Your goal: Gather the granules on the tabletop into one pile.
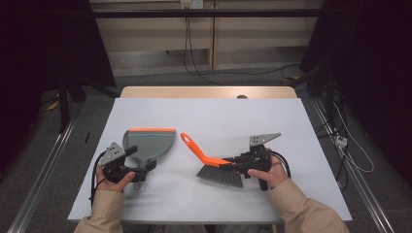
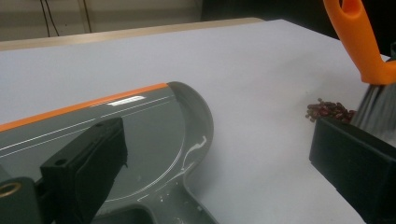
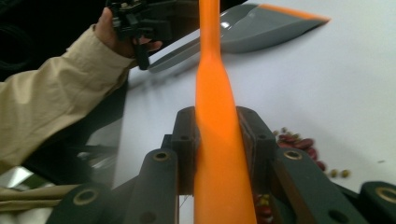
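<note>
A grey dustpan [image 1: 148,142] with an orange front lip lies flat at the table's left. My left gripper [image 1: 142,159] stands open around its short handle [image 2: 187,205], jaws wide apart on either side and not touching it. An orange-handled brush [image 1: 200,153] with dark bristles [image 1: 221,174] lies tilted at the middle. My right gripper [image 1: 234,163] is shut on the brush's handle [image 3: 215,140] just above the bristles. A small heap of red-brown beans [image 2: 331,111] lies on the table beside the bristles, and the beans [image 3: 299,142] also lie right of my right gripper [image 3: 218,126].
The white table top [image 1: 209,116] ends in a wooden strip [image 1: 209,92] at the back. Cables run over the floor [image 1: 350,150] to the right. A beige sleeve [image 3: 56,98] and the left gripper [image 3: 140,23] show far off, beside the dustpan [image 3: 261,28].
</note>
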A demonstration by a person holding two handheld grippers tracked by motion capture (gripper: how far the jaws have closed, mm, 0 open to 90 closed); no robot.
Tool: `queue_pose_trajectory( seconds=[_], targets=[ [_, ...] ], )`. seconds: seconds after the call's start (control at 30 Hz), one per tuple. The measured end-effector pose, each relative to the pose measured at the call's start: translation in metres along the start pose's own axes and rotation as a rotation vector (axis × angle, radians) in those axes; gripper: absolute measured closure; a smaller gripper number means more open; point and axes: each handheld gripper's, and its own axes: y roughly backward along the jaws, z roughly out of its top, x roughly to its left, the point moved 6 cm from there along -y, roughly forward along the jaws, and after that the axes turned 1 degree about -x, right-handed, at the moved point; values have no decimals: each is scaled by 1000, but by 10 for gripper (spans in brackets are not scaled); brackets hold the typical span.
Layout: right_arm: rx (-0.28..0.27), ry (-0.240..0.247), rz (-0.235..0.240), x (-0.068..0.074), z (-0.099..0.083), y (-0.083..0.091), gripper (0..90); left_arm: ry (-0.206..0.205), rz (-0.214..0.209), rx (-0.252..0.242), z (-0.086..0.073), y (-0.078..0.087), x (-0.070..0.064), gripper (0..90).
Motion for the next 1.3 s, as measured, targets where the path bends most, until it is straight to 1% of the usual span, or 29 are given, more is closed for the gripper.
queue_pose_trajectory(
  seconds=[0.03, 0.07, 0.13, 0.17, 0.2, 0.23, 0.27, 0.53, 0.77, 0.83, 0.97, 1.1, 1.13, 1.17, 1.3],
  targets=[
    [11, -16, 19, 0, -2, -2, 715, 0, 0, 0, 0, 0, 0, 40],
    [24, -20, 28, -1, -3, -4, 715, 0, 1, 0, 0, 0, 0, 40],
    [54, -10, 23, -4, -7, -8, 715, 1, 1, 1, 0, 0, 0, 41],
    [63, -5, 13, -5, -8, -10, 715, 2, 1, 1, 0, 0, 0, 40],
    [56, -6, 10, -7, -7, -10, 715, 1, 1, 2, 0, 0, 1, 40],
    [62, 6, 16, -8, -7, -11, 715, 3, 1, 0, 0, 0, 1, 40],
    [64, 19, 7, -10, -6, -11, 715, 2, 2, 1, 0, 0, 1, 40],
    [82, 132, 15, -15, 2, -16, 715, -1, 2, 4, -1, -1, 1, 40],
    [69, 167, 3, -23, 9, -18, 715, 2, 3, 3, -1, 0, 2, 40],
    [69, 173, -5, -25, 12, -19, 715, 2, 3, 2, -1, 0, 2, 41],
    [63, 179, -5, -28, 15, -22, 715, 6, 4, 1, -1, 0, 2, 40],
    [37, 170, 3, -27, 19, -22, 715, 5, 5, -2, 0, 1, 2, 41],
    [31, 174, -5, -27, 21, -22, 715, 6, 5, -3, 0, 1, 2, 40],
    [23, 169, -2, -26, 22, -22, 715, 5, 4, -4, 0, 1, 2, 40],
    [-14, 163, -42, -22, 28, -15, 715, 5, 3, -4, 0, 1, 1, 40]
  ],
)
